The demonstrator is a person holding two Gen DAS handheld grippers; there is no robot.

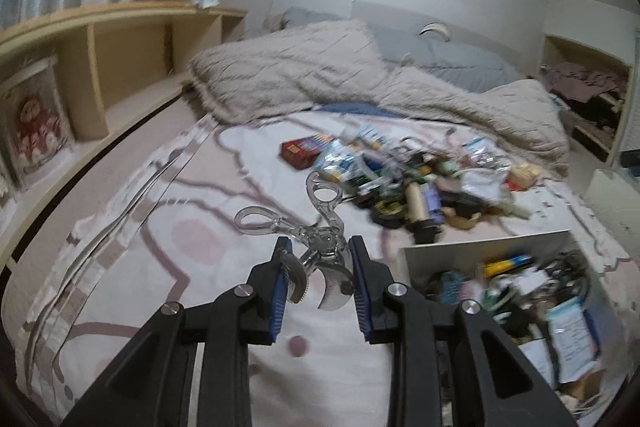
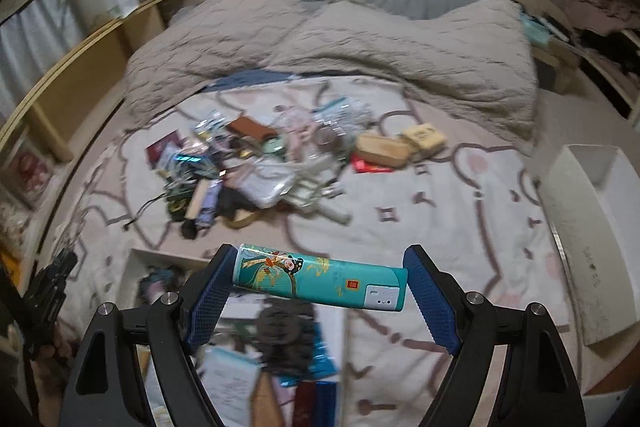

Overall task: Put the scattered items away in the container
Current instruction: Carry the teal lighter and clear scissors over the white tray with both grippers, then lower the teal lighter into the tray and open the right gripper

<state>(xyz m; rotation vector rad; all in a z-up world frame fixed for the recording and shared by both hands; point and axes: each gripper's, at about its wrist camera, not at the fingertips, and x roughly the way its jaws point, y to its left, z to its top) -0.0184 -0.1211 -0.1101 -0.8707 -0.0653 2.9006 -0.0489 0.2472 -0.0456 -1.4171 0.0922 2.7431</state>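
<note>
Left claw (image 1: 320, 267) clamped on clear-handled scissors (image 1: 304, 239) above bare bedspread, box (image 1: 404, 259) edge just right. Right claw (image 2: 320, 279) spans teal case (image 2: 320, 281), both ends touching the pads, over box's (image 2: 168, 255) far rim. Open bedspread (image 2: 440, 219) beyond, then clutter pile (image 2: 260, 163); duvet (image 2: 360, 47) farthest.

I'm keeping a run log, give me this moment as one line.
left gripper: shut on tongs | right gripper: shut on teal tube, above box | pile: on bed
</note>
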